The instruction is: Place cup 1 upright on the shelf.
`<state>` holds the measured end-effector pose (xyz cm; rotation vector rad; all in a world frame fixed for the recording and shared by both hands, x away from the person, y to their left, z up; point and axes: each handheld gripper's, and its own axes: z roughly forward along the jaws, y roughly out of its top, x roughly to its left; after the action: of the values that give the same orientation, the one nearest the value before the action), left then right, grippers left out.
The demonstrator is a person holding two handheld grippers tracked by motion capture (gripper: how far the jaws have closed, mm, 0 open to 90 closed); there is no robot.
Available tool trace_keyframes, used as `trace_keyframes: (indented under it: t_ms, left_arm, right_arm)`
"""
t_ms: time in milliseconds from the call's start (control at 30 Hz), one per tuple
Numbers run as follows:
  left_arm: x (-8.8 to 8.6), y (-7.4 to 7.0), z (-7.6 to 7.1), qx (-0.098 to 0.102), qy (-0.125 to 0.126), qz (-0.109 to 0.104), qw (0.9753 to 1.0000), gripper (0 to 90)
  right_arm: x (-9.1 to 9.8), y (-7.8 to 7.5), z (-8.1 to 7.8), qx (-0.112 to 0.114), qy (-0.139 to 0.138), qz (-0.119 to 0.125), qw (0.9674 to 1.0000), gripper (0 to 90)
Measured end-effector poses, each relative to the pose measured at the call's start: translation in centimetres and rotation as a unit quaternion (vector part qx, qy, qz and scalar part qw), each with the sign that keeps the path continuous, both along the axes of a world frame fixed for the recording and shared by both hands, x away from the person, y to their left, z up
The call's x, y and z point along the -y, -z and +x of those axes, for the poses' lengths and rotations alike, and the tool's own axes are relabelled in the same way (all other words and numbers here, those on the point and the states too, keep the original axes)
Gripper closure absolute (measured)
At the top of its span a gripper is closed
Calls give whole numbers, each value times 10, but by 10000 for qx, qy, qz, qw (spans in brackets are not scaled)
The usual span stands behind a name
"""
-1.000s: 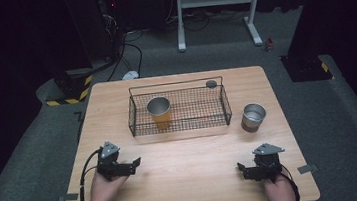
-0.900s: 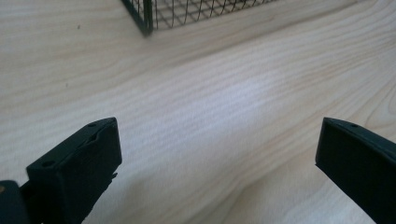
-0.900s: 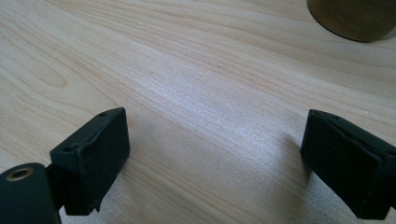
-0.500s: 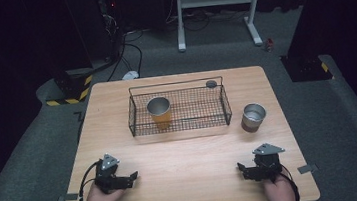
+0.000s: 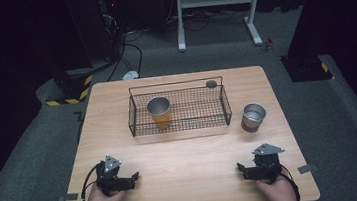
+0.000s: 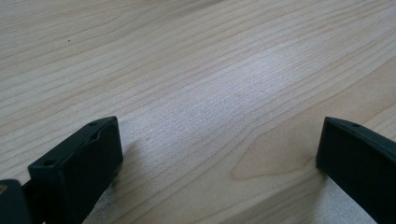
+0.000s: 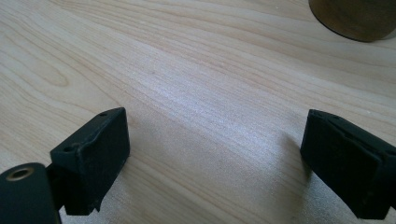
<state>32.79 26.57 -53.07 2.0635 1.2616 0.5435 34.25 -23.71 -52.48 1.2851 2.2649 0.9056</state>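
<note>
- Your left gripper (image 5: 133,176) sits low at the lower left of the high view, close over the bench (image 5: 187,155), with your hand behind it at the bottom edge.
- In the left gripper view its two black fingers (image 6: 77,170) stand wide apart, with bare pale wood grain between them and nothing held.
- Your right gripper (image 5: 240,167) sits at the lower right of the high view, also close over the bench, its grey three-cornered plate on top.
- In the right gripper view its fingers (image 7: 91,158) are likewise spread wide on nothing; a dark rounded base shows at the upper right of that frame.
- The nearest thing to your right gripper is the steel cup (image 5: 253,117): a short, upright metal cup, silvery inside with a darker brownish outer wall, standing right of centre in the high view, just beside the right end of the wire basket (image 5: 184,125) and apart from it.
- The wire basket is black, low and rectangular, in the middle of the frame.
- Inside its left half stands an orange cup (image 5: 159,112), upright, with a metallic rim and interior.
</note>
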Motion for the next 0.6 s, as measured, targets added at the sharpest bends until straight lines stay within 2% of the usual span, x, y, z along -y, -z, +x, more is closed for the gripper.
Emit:
trace_keyframes:
  t_ms: [267,367,433,600]
  left_arm:
    - [0,0,2,-34,-40,-52,10000,1]
    - [4,0,2,-44,-271,-26,9996,4]
    - [5,0,2,-54,-261,-36,9996,2]
    - [5,0,2,-41,-213,-38,9998,2]
  right_arm:
    - [-1,0,0,-9,62,7,10000,81]
    - [0,0,-1,0,133,7,9999,87]
    - [0,-2,-2,-76,223,34,9997,89]
    - [-2,-14,-6,98,404,52,9991,88]
